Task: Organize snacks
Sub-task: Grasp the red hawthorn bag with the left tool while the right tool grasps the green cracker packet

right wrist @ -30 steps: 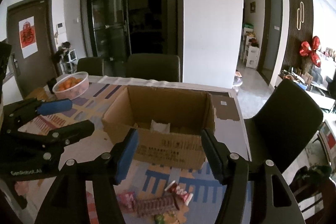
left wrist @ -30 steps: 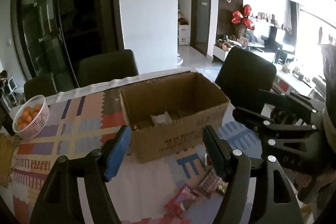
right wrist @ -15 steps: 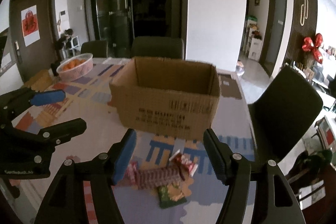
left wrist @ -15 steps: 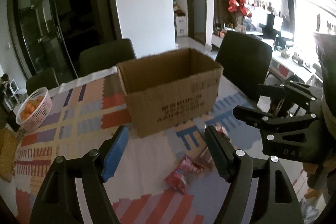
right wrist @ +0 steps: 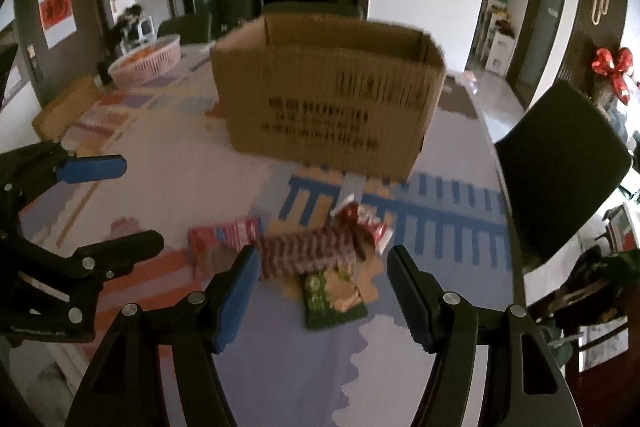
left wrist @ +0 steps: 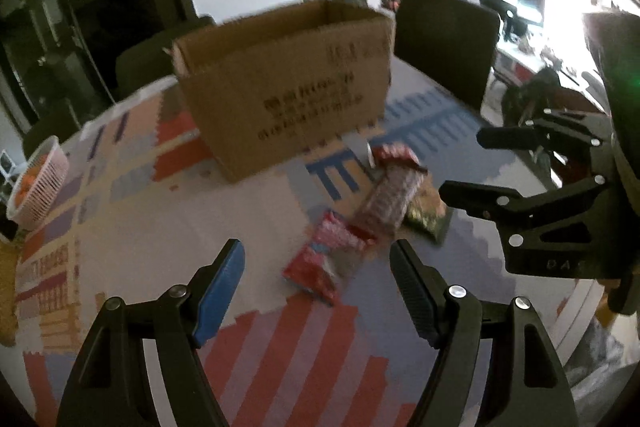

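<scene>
Both the left gripper (left wrist: 316, 259) and right gripper (right wrist: 320, 265) gape empty above the long striped snack (right wrist: 306, 253), lying crosswise before the box (right wrist: 328, 95).

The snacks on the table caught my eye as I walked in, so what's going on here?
A person holding a gripper in each hand is tidying snacks. Both the left gripper and the right gripper are open and empty, hovering over a small pile: a pink packet, a long striped red pack and a green packet. All three lie on the patterned tablecloth, in front of the open cardboard box. Nothing is grasped yet.
</scene>
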The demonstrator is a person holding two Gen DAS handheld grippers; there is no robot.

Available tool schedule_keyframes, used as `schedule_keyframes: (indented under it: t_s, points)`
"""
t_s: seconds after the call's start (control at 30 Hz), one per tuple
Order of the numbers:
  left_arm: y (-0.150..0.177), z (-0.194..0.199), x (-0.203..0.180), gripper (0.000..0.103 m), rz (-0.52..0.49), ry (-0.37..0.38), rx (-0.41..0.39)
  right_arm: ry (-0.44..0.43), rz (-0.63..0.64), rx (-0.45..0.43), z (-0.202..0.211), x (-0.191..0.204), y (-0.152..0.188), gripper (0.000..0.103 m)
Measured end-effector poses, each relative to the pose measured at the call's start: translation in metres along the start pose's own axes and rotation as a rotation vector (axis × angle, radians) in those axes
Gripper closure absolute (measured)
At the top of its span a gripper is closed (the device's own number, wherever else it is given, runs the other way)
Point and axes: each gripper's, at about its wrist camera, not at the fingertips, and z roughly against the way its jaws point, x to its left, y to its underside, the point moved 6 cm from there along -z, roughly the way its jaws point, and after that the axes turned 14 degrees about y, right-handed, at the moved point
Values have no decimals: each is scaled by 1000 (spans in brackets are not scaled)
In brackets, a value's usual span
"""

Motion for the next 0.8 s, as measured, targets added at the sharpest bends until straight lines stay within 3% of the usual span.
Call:
schedule_keyframes:
  t_s: [0.3,0.8]
  points:
    - [18,-45,10,28,40,86,128,6,47,126,-39,7,24,36]
    - [22,-96,26,28,32,79,234,1,61,235,-83,11,37,36]
